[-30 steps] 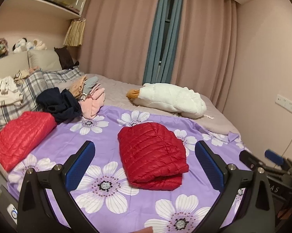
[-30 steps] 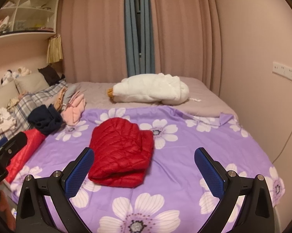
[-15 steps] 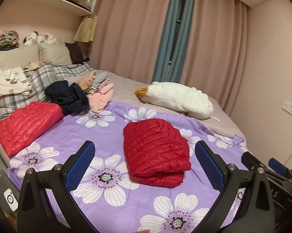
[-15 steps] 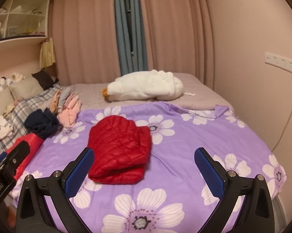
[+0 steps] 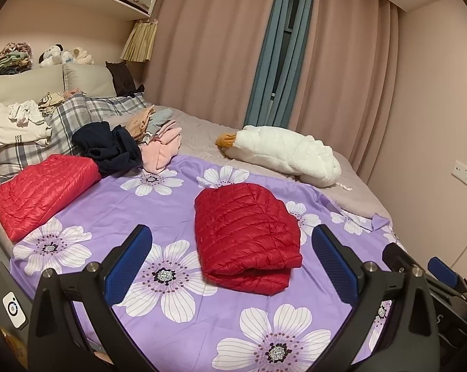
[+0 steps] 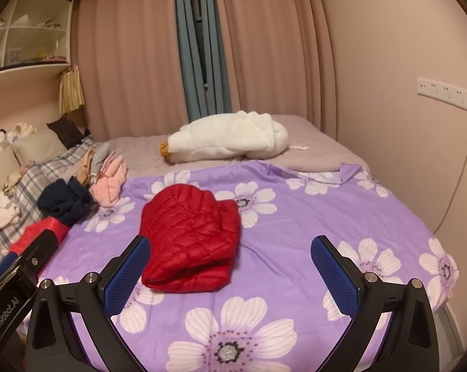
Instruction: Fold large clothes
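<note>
Left gripper (image 5: 231, 259): jaws wide apart, holding nothing, raised above the near edge of the bed (image 5: 202, 130).
Right gripper (image 6: 230, 271): likewise spread and empty, above the same near edge.
Dark red jacket (image 5: 245, 235): we find it folded into a compact bundle on the purple flowered sheet (image 5: 177, 204), near the middle of the bed.
Bright red jacket (image 5: 41, 192): also folded, at the bed's left edge.
Step in hand: we judge this fold complete (the loose pile of clothes (image 5: 134, 145) looks unfolded).
Advice: we would take the next garment by two corners and spread it flat before creasing.
Left wrist view only: the whole bright red jacket.
Right wrist view only: the sheet's bare right side; here the left gripper partly hides that jacket.
</note>
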Demonstrator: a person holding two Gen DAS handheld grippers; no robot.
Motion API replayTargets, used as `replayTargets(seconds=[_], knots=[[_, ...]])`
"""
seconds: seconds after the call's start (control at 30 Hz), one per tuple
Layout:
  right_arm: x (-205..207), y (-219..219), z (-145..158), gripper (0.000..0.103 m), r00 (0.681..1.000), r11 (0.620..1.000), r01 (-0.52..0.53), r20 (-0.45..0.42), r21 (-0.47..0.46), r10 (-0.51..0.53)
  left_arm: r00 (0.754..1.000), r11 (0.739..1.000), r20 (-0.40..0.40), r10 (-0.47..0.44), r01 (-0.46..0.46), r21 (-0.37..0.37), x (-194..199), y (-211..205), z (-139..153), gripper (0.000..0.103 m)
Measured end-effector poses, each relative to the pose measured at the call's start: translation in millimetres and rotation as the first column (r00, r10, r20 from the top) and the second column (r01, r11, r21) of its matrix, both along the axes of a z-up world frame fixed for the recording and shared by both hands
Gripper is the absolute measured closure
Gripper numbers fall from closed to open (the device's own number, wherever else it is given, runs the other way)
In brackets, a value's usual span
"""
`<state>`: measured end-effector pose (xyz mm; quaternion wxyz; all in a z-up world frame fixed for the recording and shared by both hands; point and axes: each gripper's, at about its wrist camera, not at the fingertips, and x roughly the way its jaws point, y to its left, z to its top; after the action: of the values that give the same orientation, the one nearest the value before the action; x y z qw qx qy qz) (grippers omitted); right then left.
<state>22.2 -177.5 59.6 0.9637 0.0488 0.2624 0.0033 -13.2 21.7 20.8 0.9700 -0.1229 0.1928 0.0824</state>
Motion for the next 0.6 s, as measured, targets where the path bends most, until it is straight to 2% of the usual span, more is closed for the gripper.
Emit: replayTargets(seconds=[0.6], knots=[[1.7,4.4,-1.1,0.001,1.0,1.0,-0.007,-0.009,-0.008,0.007,1.0,1.0,0.001,0.014,-0.014,0.017,0.3,0.4,-0.8,0.0]])
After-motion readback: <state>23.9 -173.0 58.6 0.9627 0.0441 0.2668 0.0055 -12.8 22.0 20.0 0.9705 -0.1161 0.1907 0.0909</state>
